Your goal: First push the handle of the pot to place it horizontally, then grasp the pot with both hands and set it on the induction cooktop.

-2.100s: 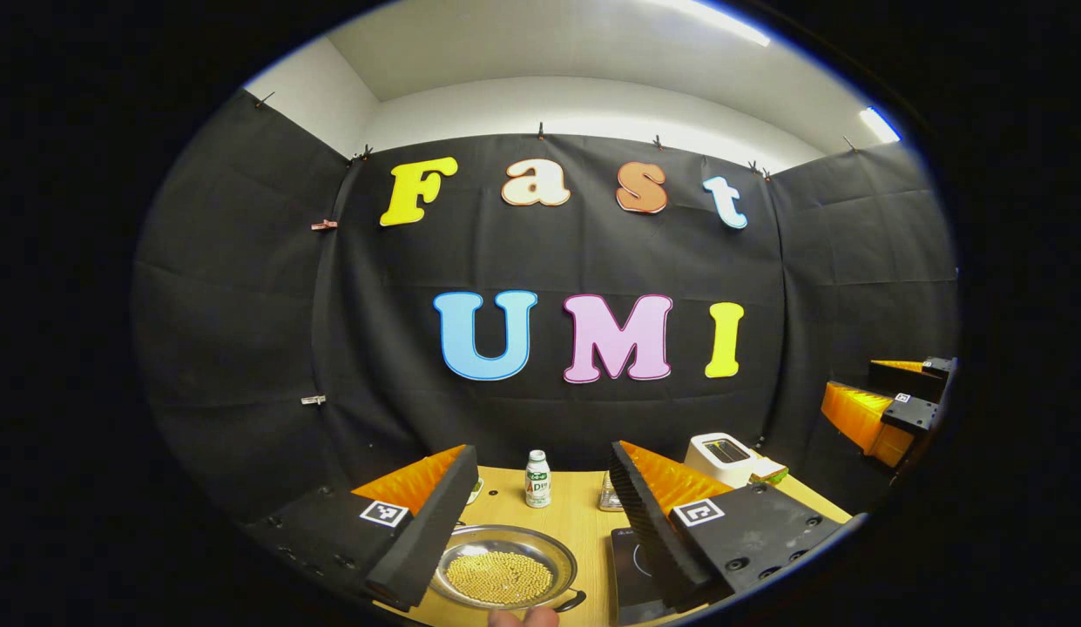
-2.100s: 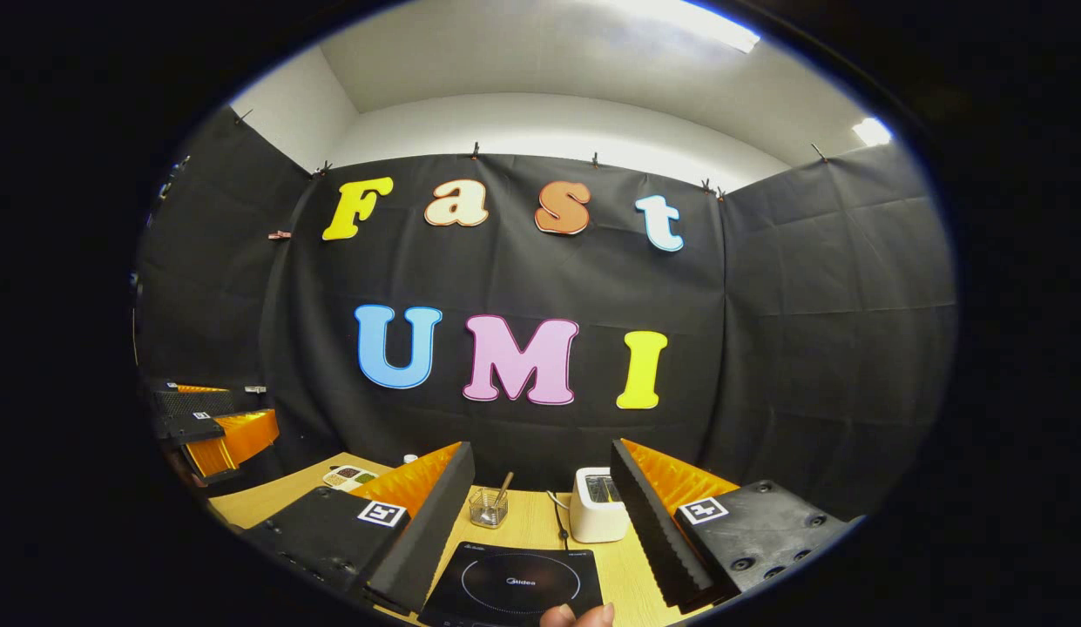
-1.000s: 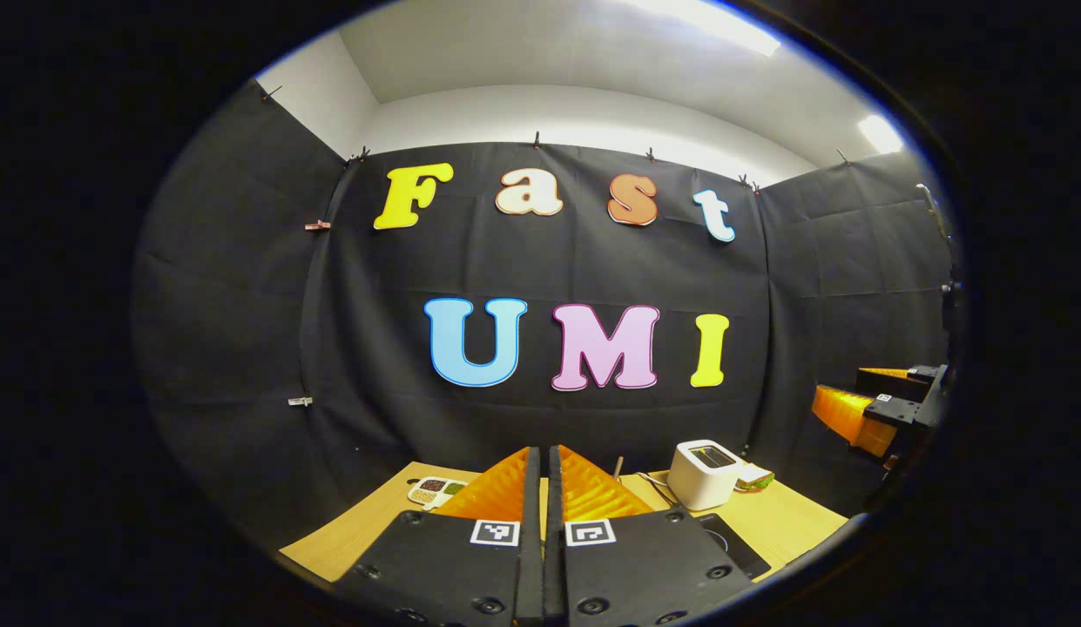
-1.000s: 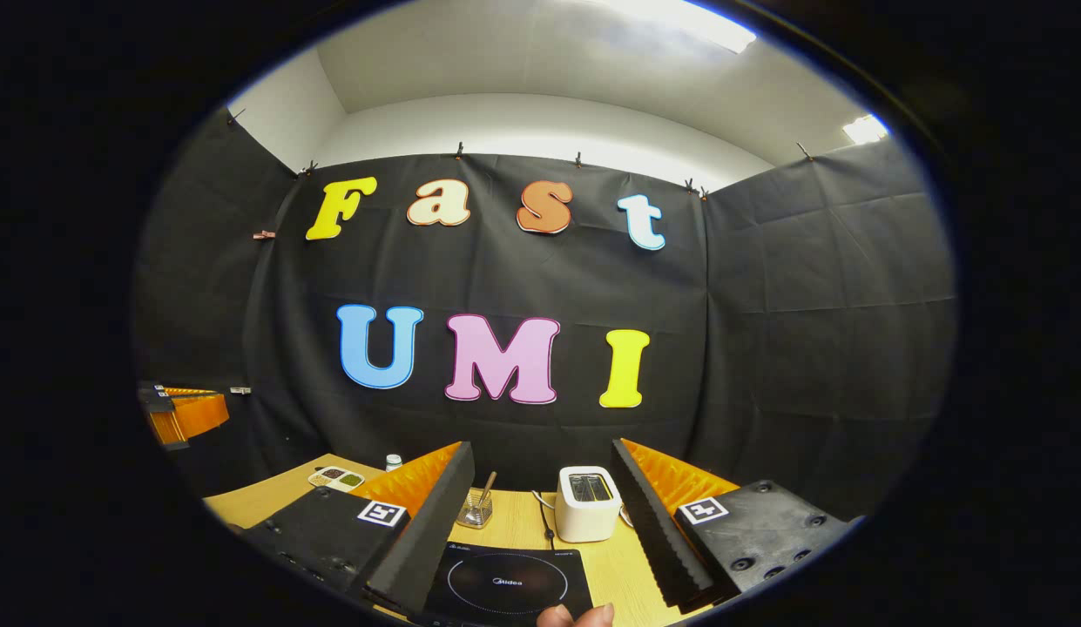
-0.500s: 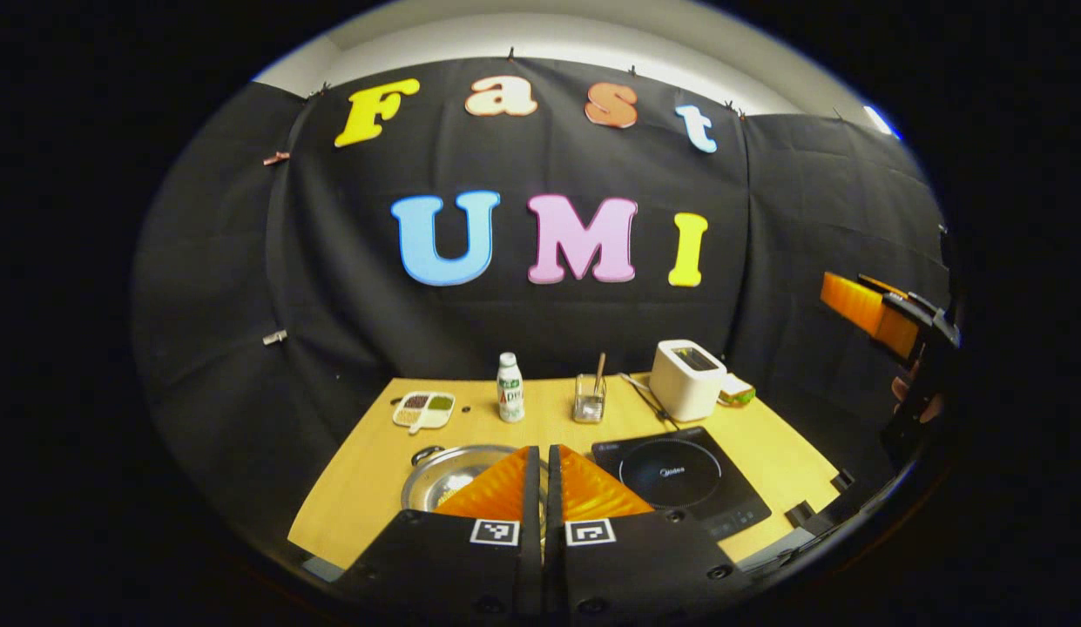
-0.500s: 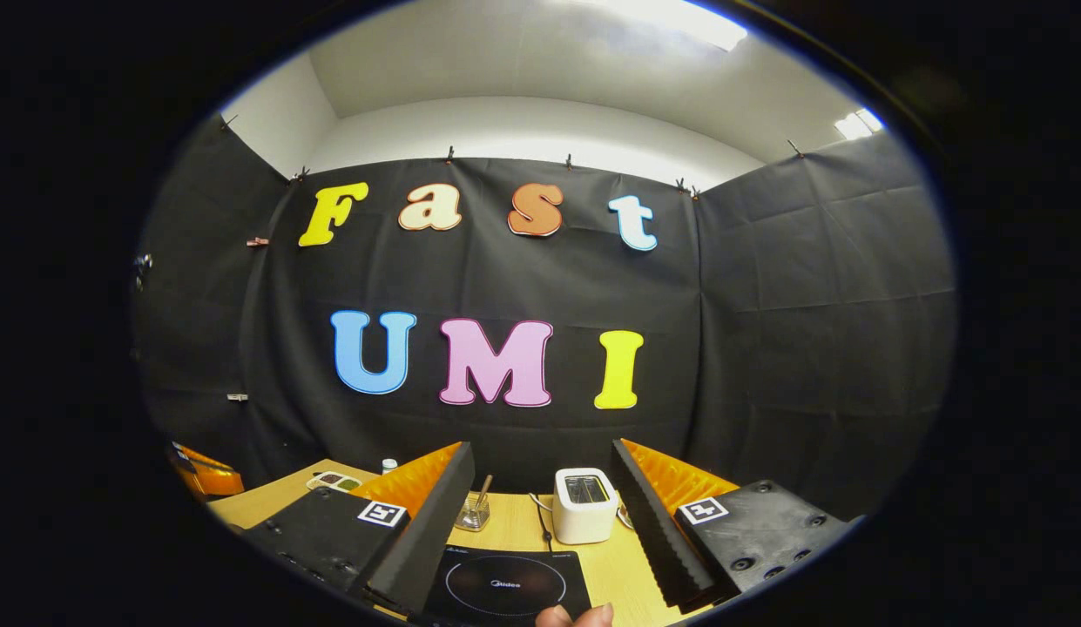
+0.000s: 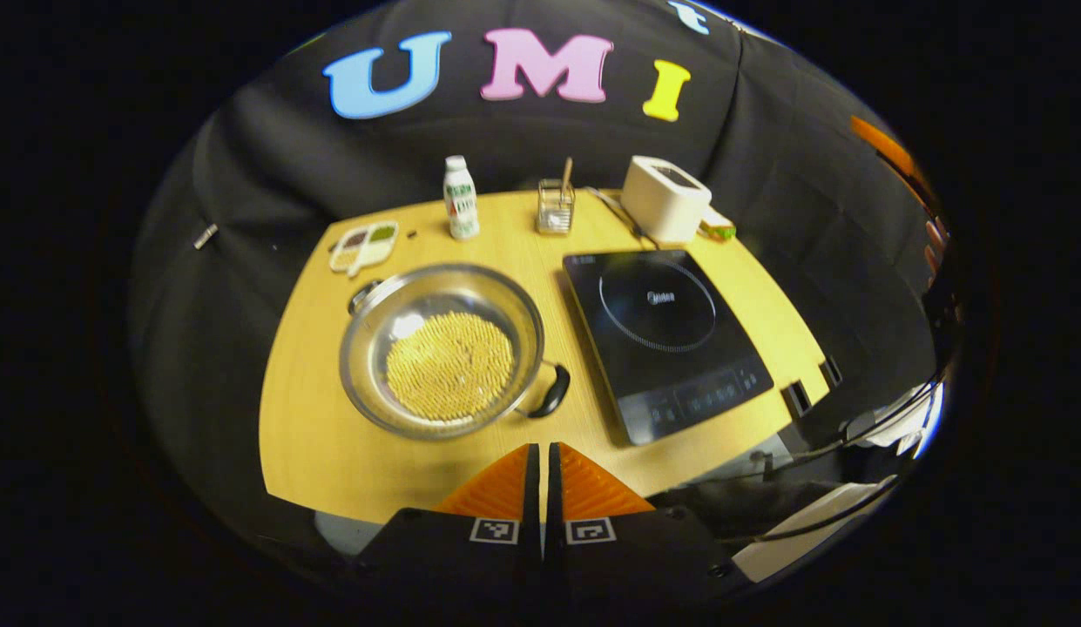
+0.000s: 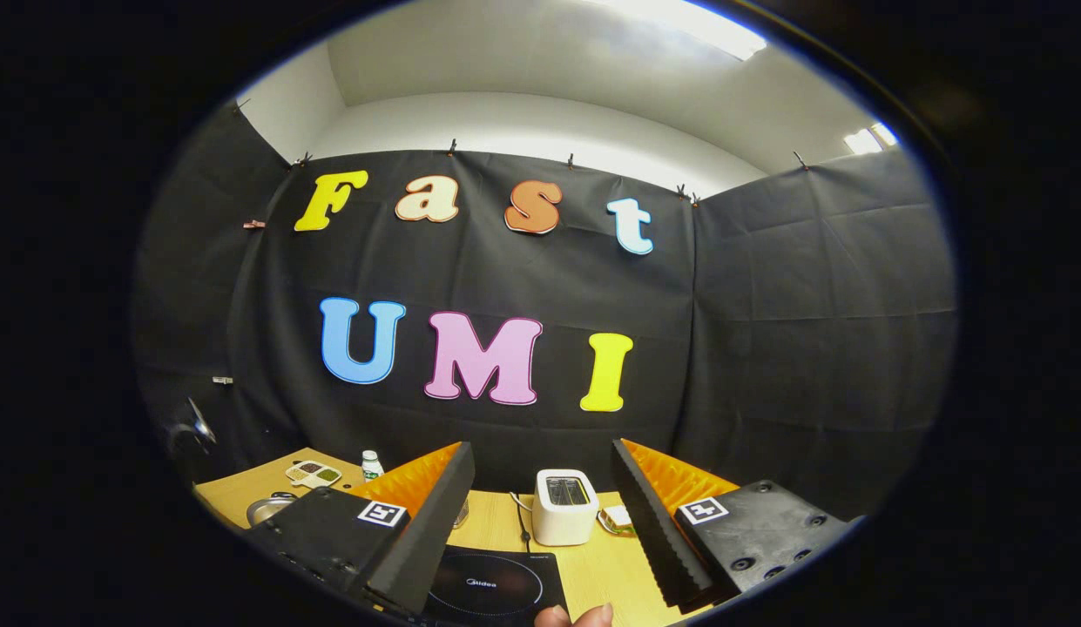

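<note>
A steel pot (image 7: 442, 348) full of small yellow beans sits on the wooden table, left of the black induction cooktop (image 7: 666, 331). Its two black handles lie on a diagonal: one handle (image 7: 553, 392) near right, the other (image 7: 363, 294) far left. My left gripper (image 7: 544, 448) is shut with nothing in it, high above the table's near edge and in front of the pot. My right gripper (image 8: 542, 453) is open and empty, low over the near part of the cooktop (image 8: 492, 585). The pot's rim (image 8: 266, 507) peeks out at its left.
Along the back stand a small bottle (image 7: 459, 198), a divided seasoning dish (image 7: 366, 246), a glass holder with a stick (image 7: 555, 209) and a white toaster (image 7: 665, 198) with its cord. A thumb (image 8: 575, 616) shows at the bottom edge. Black cloth walls close in behind and on both sides.
My left gripper shut about a second ago, then rose and tipped downward, so it now looks down on the whole table. The right gripper stayed open and only turned slightly right.
</note>
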A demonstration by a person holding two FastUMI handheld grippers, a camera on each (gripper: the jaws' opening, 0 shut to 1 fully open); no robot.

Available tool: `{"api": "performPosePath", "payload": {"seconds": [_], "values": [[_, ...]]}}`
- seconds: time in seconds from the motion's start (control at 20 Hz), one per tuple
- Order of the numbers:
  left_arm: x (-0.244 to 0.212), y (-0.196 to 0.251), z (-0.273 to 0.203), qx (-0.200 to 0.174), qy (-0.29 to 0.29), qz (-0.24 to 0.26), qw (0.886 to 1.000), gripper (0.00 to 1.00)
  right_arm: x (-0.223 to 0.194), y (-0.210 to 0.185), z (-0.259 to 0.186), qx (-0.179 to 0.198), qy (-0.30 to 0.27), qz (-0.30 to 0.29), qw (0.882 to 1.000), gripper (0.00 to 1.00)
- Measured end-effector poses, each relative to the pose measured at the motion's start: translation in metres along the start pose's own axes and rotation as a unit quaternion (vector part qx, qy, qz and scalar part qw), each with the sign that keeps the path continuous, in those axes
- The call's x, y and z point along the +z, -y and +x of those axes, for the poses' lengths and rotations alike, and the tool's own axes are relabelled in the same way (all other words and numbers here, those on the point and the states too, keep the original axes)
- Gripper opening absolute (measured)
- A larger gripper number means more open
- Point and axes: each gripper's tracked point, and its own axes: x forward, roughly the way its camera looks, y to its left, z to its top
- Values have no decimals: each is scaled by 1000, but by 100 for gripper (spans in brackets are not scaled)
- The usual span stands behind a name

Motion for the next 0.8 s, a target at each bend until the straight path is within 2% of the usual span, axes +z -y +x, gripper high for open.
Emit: {"api": "performPosePath", "payload": {"seconds": [0.2,0.4,0.8], "values": [[-27,-10,41,-6,-84,0,996,6,-3,4,-1,0,-4,0,1000,98],[-40,-19,72,-4,-130,-3,991,5,-8,14,-3,-10,-11,-2,1000,98],[-24,-38,117,31,-148,-18,988,5,-16,26,-7,-20,-23,-11,999,98]]}}
